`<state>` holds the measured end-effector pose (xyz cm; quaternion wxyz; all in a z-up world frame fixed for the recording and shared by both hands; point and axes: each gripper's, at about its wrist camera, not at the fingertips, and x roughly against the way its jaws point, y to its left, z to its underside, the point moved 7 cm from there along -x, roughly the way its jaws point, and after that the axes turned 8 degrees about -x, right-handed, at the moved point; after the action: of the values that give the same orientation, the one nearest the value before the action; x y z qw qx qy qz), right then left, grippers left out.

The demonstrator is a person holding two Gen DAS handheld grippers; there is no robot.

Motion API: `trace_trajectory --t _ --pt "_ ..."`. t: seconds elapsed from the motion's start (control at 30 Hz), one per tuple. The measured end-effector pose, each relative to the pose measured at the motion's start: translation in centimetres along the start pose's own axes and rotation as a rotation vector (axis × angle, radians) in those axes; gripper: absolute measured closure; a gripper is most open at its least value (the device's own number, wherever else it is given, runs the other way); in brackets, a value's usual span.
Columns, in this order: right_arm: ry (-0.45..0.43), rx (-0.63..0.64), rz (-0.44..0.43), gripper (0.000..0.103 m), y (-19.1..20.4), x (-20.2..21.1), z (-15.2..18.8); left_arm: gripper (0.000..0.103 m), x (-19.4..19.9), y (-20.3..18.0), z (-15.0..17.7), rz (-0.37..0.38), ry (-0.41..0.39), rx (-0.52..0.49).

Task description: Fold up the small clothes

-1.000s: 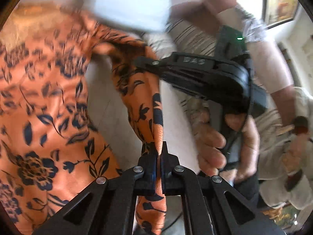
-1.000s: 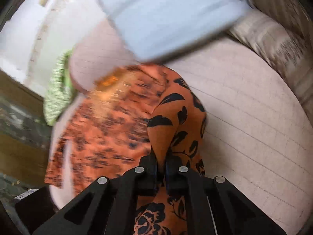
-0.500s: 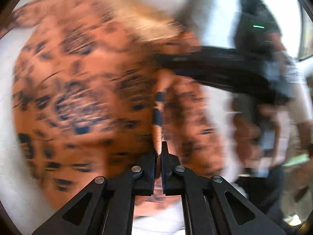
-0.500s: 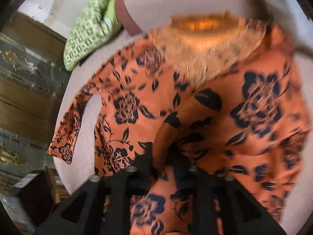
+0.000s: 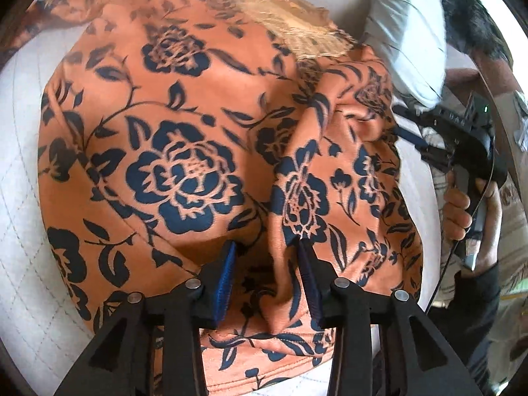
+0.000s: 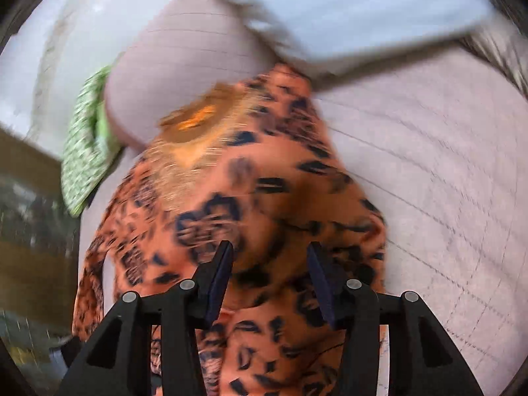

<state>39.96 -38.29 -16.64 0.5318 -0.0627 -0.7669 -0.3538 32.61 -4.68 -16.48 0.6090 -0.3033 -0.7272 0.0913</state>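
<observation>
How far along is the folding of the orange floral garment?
Done: the orange floral garment lies doubled over on the quilted bed. In hand: left gripper and right gripper are opening, letting go. Left: further folds; its sleeve sticks out.

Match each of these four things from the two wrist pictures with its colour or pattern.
Things:
1. dress
2. pillow
3. cloth
4. quilt

Colours:
A. green and white print
B. pale, stitched in squares
C. orange with dark flowers
D. plain white

Pairs: 1-C, 2-D, 3-A, 4-B
</observation>
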Motion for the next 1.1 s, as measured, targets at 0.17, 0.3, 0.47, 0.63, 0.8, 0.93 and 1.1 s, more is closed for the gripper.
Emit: trace_trajectory --t 0.17,0.3,0.47,0.63,0.8,0.93,1.1 --pt "-0.027 -0.04 0.015 0.065 -1.4 0.2 1.1 0.096 1.4 -0.1 0.1 0.051 -0.031 0.033" --pt "-0.014 -0.061 0.012 0.064 -2.0 -0.8 1.3 0.094 1.3 -0.2 0.2 0.049 -0.034 0.029" --pt "-0.002 -0.164 -0.054 0.072 -3.4 -2.7 -0.1 0.073 0.4 0.1 1.0 0.034 0.022 0.034" --pt "-0.05 -0.123 -0.091 0.097 -2.2 0.4 -0.2 0.099 1.8 -1.6 1.0 0.18 0.016 0.027" --pt "-0.105 -0.075 -0.008 0.091 -2.2 2.2 -1.2 0.091 3.1 0.4 0.1 0.091 -0.036 0.05" --pt "-0.08 -0.077 -0.064 0.068 -1.3 2.6 1.0 0.078 0.9 0.9 0.8 0.073 0.055 0.055" --pt "-0.047 -0.017 -0.258 0.047 2.2 6.9 11.2 0.068 2.0 0.2 1.3 0.023 0.043 0.002"
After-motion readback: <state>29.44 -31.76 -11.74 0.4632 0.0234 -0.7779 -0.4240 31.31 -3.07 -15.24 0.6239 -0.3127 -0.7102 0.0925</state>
